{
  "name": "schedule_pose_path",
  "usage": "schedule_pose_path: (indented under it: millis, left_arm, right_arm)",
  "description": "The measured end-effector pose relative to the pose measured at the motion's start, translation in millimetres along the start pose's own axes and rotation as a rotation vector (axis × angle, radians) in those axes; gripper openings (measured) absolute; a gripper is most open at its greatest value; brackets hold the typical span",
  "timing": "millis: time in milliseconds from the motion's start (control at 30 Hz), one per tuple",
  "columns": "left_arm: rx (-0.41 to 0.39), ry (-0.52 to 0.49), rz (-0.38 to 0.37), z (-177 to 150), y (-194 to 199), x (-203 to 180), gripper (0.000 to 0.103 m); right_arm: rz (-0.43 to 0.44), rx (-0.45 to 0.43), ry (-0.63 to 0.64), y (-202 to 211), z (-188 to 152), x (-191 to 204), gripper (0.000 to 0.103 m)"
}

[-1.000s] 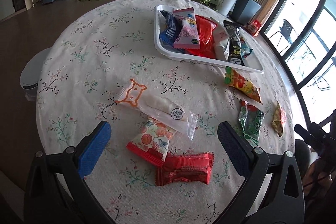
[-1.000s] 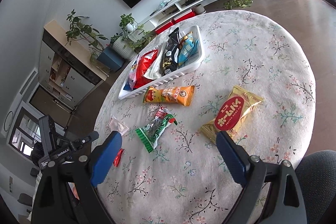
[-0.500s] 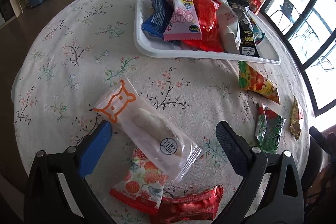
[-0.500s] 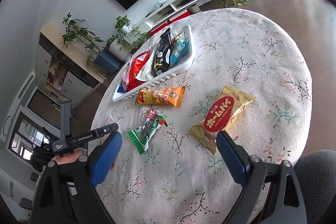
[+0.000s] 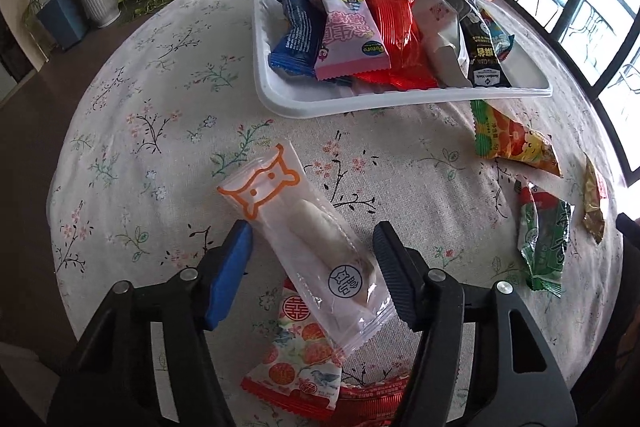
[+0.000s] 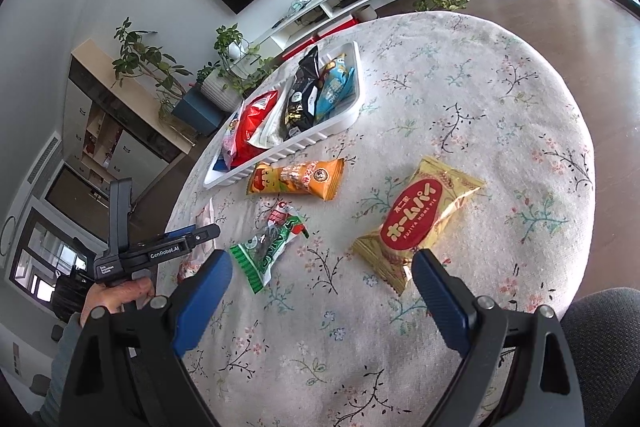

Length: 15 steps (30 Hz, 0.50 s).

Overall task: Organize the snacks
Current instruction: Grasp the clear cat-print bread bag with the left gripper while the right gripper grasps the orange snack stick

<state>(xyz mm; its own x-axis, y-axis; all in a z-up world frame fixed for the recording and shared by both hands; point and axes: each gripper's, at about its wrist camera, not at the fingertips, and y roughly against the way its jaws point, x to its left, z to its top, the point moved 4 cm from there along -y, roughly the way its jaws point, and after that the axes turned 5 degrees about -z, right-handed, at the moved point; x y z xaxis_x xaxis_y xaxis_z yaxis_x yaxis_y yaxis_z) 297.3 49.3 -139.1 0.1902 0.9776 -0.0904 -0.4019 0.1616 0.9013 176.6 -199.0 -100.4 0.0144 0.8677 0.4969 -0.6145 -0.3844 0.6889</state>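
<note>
- Left wrist view: left gripper (image 5: 312, 247) at lower centre, fingers parted on either side of clear bread packet (image 5: 308, 243) with orange bear outline, not pinching it; gap narrower than half a second ago, when fingers stood wide apart.
- Beneath packet's lower end, glossy floral snack pack (image 5: 296, 367) and crinkled red wrapper (image 5: 372, 397), seen only here.
- White plastic tray (image 5: 304, 103) at upper centre, larger in frame than before, packed with blue, pink, red, white and black sachets.
- At right edge, orange wedge pack (image 5: 516, 143) and green pack (image 5: 544, 239) on flowered cloth.
- Right wrist view: right gripper (image 6: 322, 273) at bottom, blue-padded fingers wide apart over bare cloth, holding nothing, placed as before.
- Yellow pie packet (image 6: 420, 223) with red oval label just beyond right fingertip, face-on only here.
- Green pack (image 6: 270, 247) near left fingertip; orange pack (image 6: 296, 179) above it, just below ribbed tray (image 6: 296, 143).
- Left gripper (image 6: 160, 247) at mid-left in person's hand.
</note>
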Motion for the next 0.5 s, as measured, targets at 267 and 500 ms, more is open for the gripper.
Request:
schedule_pose_path:
  millis: [267, 500]
  left_arm:
    - [-0.021, -0.028, -0.015, 3.8, -2.0, -14.7, 0.040]
    - [-0.019, -0.053, -0.024, 6.5, -2.4, -16.0, 0.024]
  right_arm:
    - [-0.046, -0.038, 0.108, 5.1, 7.6, 18.9, 0.093]
    - [-0.050, 0.018, 0.329, -9.6, 39.9, 42.6, 0.092]
